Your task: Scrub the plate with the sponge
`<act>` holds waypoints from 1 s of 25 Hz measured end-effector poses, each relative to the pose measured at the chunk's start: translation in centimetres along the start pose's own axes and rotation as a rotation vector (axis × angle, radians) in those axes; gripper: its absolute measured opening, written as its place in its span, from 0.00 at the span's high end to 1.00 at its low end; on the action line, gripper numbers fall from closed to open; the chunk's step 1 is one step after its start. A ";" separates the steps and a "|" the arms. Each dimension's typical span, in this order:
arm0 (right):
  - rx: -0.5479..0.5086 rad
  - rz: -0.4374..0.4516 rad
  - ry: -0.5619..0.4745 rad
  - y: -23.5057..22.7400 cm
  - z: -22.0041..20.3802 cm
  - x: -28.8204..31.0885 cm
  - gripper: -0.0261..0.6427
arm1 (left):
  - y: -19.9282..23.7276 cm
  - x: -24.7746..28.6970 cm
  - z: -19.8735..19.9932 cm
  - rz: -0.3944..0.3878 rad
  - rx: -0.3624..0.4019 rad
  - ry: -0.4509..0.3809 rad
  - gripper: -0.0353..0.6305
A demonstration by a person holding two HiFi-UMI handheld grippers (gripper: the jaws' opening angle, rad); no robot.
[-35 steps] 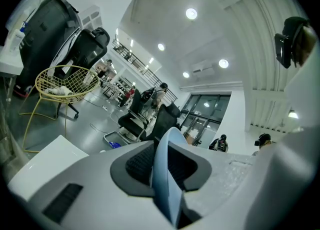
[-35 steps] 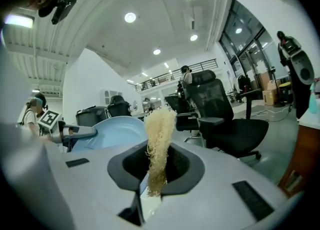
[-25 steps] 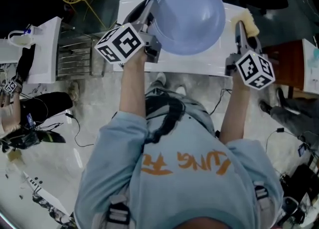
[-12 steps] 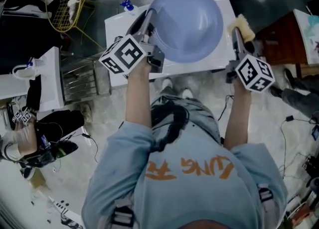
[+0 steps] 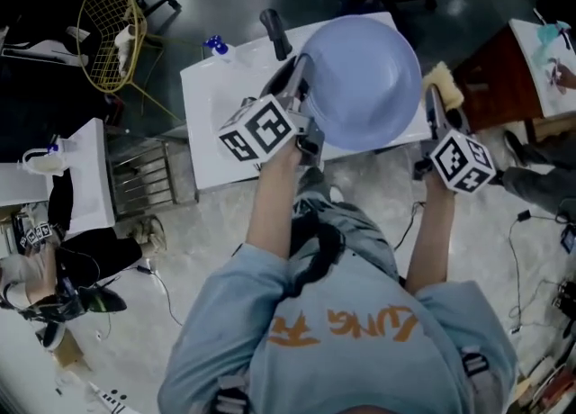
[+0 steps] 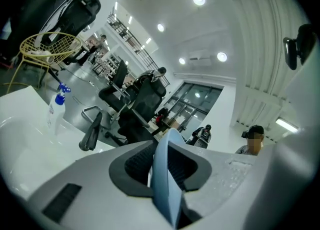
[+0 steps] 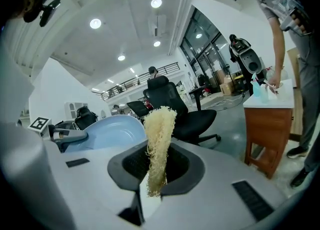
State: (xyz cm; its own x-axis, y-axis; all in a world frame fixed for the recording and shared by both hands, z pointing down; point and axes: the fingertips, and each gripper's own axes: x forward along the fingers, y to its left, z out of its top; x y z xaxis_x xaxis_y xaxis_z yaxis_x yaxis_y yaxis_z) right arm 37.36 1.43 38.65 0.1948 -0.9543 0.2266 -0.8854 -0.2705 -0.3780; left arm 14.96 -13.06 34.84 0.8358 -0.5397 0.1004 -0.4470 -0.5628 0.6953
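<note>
Plate (image 5: 369,79) shifted right; left gripper (image 6: 167,160) clamps its rim; right gripper (image 7: 157,169) pinches half-hidden sponge (image 7: 159,134).

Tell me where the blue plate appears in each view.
Head view: the plate is upper centre-right.
Left gripper view: only its rim, edge-on, bottom centre between the jaws.
Right gripper view: left of centre, behind the sponge.
Shared landmark: the left gripper, shut on the plate's rim.

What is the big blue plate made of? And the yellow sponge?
The round pale blue plate looks like smooth plastic, maybe glazed ceramic: even colour, soft sheen, thin rim. The pale yellow sponge looks like coarse, matte fibre, perhaps loofah: frayed, stringy edges.
</note>
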 end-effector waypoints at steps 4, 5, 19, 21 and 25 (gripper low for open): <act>-0.009 -0.007 0.017 0.0 0.5 0.6 0.90 | 1.6 1.0 -1.4 0.044 -0.051 0.029 0.85; -0.015 -0.009 0.018 -0.1 0.6 0.8 0.90 | 1.6 1.4 -1.5 0.046 -0.049 0.032 0.85; -0.085 -0.079 0.128 -6.9 0.2 7.5 0.90 | 9.1 11.8 -7.3 0.141 -0.268 0.085 0.85; -0.095 -0.088 0.158 -8.1 -0.2 9.0 0.90 | 11.5 13.1 -8.8 0.183 -0.298 0.102 0.85; -0.095 -0.077 0.233 -9.1 -2.3 12.7 0.90 | 15.2 15.0 -9.9 0.244 -0.310 0.130 0.85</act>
State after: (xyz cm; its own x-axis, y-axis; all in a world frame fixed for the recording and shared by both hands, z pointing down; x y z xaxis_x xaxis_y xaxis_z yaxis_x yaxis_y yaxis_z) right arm 46.89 -7.94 47.01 0.1701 -0.8736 0.4559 -0.9095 -0.3173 -0.2686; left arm 23.88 -23.50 53.94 0.7596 -0.5391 0.3639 -0.5363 -0.2025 0.8194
